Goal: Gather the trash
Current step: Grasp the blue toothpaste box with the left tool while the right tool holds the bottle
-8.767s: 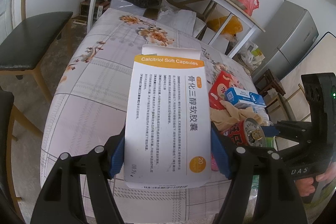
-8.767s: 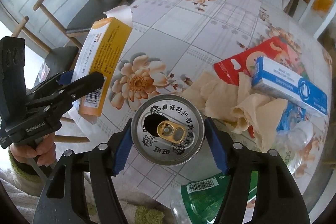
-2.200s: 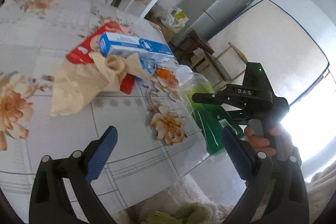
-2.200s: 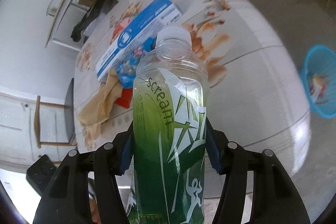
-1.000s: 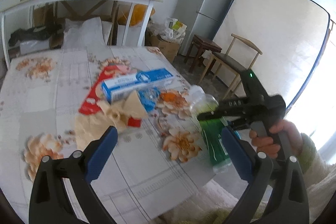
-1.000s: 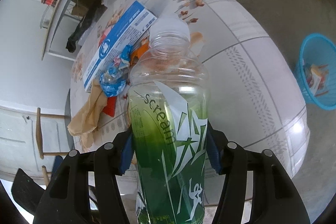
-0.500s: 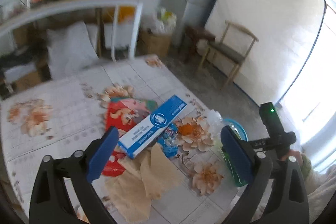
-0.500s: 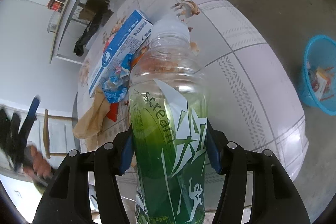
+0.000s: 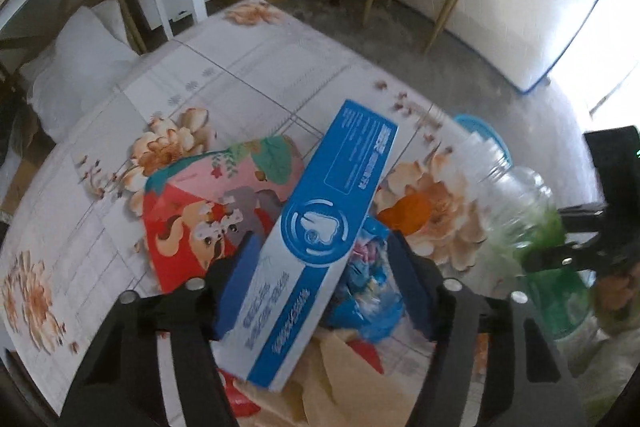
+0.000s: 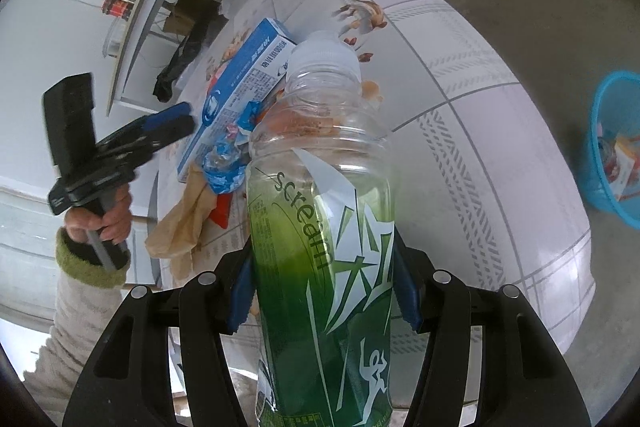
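Trash, 5 items on or above a table [image 9: 256, 75] with a floral cloth, plus 1 bin.

1. Bottle [image 10: 320, 211]: clear plastic with a green label and white cap. Held between the 2 blue pads of the right gripper [image 10: 322, 291], jaws clamped on its lower body. Long axis runs forward along the fingers, cap end pointing away from the camera toward the table edge. In the left wrist view the bottle [image 9: 520, 211] sits at the right, beside the table, blurred.

2. Blue and white box [image 9: 320, 239]: long carton lying on top of the pile. Long axis runs diagonally, far end pointing up and right, near end low and close to the camera. It lies between the pads of the left gripper [image 9: 320, 287]; the left pad touches its side, the right pad stands apart from it, so the jaws are open around the box.

3. Red packet [image 9: 200, 211]: flat, under the box, to its left.

4. Blue wrapper [image 9: 368, 287]: crumpled, just right of the box.

5. Brown paper [image 10: 180, 223]: crumpled, at the near end of the pile.

6. Blue basket [image 10: 616, 147]: on the floor beyond the table, some litter inside.
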